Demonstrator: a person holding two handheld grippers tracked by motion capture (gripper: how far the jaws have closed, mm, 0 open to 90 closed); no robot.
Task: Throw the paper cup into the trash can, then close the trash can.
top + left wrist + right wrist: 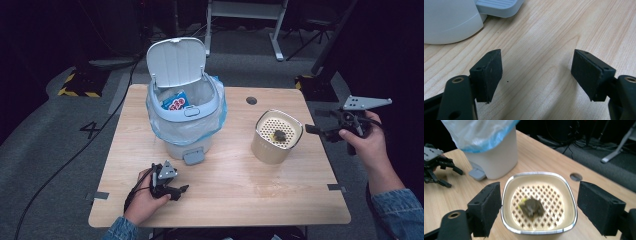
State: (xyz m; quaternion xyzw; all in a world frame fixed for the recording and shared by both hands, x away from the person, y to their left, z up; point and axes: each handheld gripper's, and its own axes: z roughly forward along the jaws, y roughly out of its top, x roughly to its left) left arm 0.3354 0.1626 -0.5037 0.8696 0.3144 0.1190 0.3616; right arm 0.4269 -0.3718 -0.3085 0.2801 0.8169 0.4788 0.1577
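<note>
A white pedal bin stands at the back left of the wooden table. Its lid is up, a blue bag lines it, and a blue snack packet lies inside. To its right stands a cream container with a perforated insert and a dark lump on it. My left gripper rests low on the table in front of the bin, open, with bare wood between its jaws. My right gripper hovers just right of the container, open. In its own view its jaws frame the container and the lump without touching them.
The bin's pedal juts toward the left gripper and sits close ahead of it. A round cable hole is in the table's far side. A white desk frame stands behind on the grey floor.
</note>
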